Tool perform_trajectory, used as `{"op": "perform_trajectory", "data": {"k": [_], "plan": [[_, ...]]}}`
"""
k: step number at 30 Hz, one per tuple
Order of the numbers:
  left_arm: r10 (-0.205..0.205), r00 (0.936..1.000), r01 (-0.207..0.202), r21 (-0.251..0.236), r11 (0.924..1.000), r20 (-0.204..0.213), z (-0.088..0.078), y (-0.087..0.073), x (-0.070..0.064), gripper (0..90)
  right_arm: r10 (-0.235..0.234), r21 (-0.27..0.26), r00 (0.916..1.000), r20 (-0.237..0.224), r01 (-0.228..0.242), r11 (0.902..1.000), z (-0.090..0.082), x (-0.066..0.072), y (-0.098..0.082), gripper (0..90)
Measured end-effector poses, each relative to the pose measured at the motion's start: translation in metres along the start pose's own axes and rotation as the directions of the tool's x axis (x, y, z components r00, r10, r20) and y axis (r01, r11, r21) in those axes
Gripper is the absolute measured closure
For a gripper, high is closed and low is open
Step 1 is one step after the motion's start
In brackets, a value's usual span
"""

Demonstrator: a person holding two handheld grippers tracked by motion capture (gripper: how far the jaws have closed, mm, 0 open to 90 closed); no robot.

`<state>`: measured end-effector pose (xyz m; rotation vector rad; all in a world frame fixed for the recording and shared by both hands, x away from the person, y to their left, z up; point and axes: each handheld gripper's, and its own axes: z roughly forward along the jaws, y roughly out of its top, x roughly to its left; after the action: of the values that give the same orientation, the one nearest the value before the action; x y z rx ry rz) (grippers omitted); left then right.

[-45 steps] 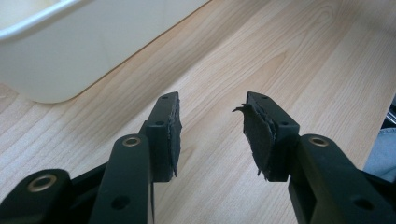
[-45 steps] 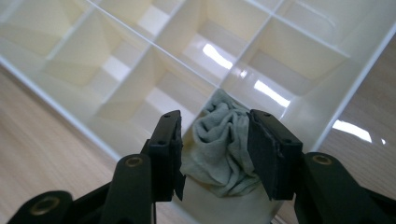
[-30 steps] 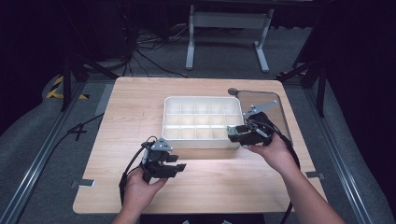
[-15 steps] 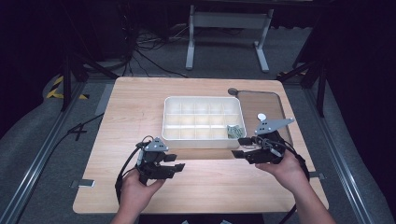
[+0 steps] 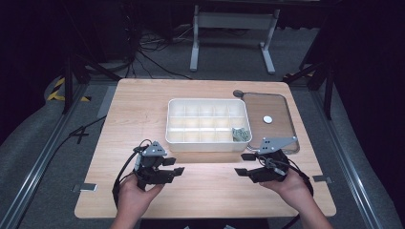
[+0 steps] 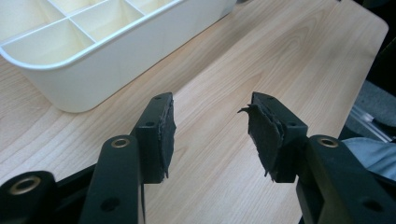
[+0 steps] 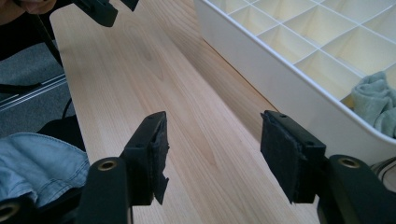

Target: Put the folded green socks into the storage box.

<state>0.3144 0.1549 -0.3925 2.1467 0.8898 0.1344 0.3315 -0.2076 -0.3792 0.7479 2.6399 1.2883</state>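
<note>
Cloth (image 5: 240, 134), grey, lies in the front right compartment of the white tray (image 5: 206, 143) mid-table, beside a brown tray (image 5: 279, 107). Left gripper (image 5: 179, 165) and right gripper (image 5: 242, 163) sit near the front edge, jaws just opening, empty.

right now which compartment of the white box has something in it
The front-row compartment at the right end of the white organiser box, nearest the right claw. It holds a crumpled grey-green cloth; the other compartments look bare.

Matt pale wood table (image 5: 143, 114), glossy white plastic organiser (image 5: 207, 140), soft grey cloth (image 5: 240, 134)
</note>
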Motion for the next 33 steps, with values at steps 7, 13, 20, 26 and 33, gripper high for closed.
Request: {"op": "perform_trajectory", "data": {"k": [7,13,20,26,33], "plan": [[0.088,0.9959,-0.088,0.009,0.9960,0.019,0.010,-0.009,0.000,50.1,0.056,0.017,0.9983,-0.013,-0.056,0.9983,0.021,-0.010,-0.030,42.8],[0.153,0.9876,-0.153,0.013,0.9881,0.037,0.016,-0.015,0.002,49.0,0.029,0.055,0.9993,-0.026,-0.028,0.9981,0.035,-0.008,-0.040,41.6],[0.150,0.9884,-0.151,0.052,0.9871,0.024,0.026,-0.019,0.007,49.0,0.014,0.083,0.9999,0.010,-0.014,0.9965,0.051,-0.005,-0.049,43.9],[0.143,0.9895,-0.144,0.101,0.9844,0.021,0.037,-0.023,0.010,48.7,0.024,0.100,0.9979,0.060,-0.030,0.9945,0.064,-0.007,-0.063,45.5],[0.148,0.9882,-0.152,0.116,0.9816,0.040,0.046,-0.025,0.010,49.5,-0.057,0.109,0.9940,0.093,0.047,0.9930,0.075,0.002,-0.065,43.9]]}}
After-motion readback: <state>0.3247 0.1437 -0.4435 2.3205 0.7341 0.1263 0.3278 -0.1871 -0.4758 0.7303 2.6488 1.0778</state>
